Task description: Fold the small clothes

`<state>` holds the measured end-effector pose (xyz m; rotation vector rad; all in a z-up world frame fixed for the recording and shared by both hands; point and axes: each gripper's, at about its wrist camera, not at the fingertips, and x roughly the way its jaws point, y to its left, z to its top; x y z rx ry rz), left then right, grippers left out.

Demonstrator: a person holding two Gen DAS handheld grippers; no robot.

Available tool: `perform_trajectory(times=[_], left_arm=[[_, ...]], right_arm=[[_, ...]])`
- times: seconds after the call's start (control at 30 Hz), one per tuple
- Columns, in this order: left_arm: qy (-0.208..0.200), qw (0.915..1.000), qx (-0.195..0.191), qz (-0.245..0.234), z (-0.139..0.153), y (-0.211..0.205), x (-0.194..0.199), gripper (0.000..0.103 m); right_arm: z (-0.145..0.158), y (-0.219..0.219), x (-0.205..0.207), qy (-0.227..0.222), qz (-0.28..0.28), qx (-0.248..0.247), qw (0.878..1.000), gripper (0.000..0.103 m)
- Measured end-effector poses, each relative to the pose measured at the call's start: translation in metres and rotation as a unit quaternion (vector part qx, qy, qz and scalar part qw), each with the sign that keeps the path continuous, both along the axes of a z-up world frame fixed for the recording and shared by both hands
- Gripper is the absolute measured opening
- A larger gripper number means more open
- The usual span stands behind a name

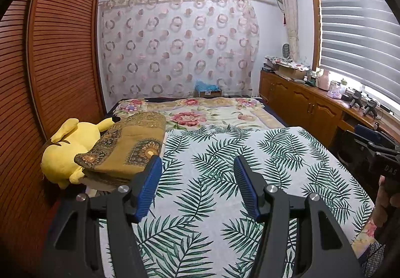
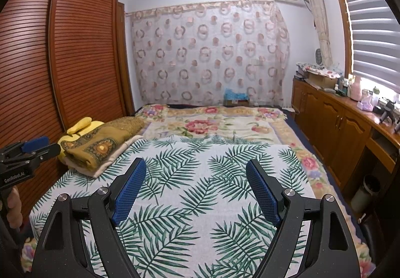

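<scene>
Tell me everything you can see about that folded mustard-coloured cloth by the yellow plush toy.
The mustard cloth is a folded textile, ochre with dark ornate borders and sunflower-like medallions. It looks soft and thick. It lies flat atop a cream folded layer, at the bed's left edge on the palm-leaf sheet. The yellow plush toy presses against its far side, beside the wardrobe. Neither gripper touches it.

Yellow plush toy [image 1: 62, 153] beside louvered wardrobe [image 1: 57, 53]; circle-patterned curtain [image 1: 177, 45]; wooden cabinets [image 2: 332, 123] under blinds [image 1: 357, 28].
</scene>
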<state>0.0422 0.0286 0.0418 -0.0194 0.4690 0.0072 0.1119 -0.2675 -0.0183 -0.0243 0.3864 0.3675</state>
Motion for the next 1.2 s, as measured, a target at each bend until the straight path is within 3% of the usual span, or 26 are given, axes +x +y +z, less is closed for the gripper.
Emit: perform_trajectory(times=[1.2], left_arm=[[-0.004, 1.0000, -0.002, 0.004, 0.0029, 0.0050, -0.0029, 0.059]], right_arm=[[-0.0007, -0.0014, 0.0004, 0.000, 0.001, 0.001, 1.000, 0.084]])
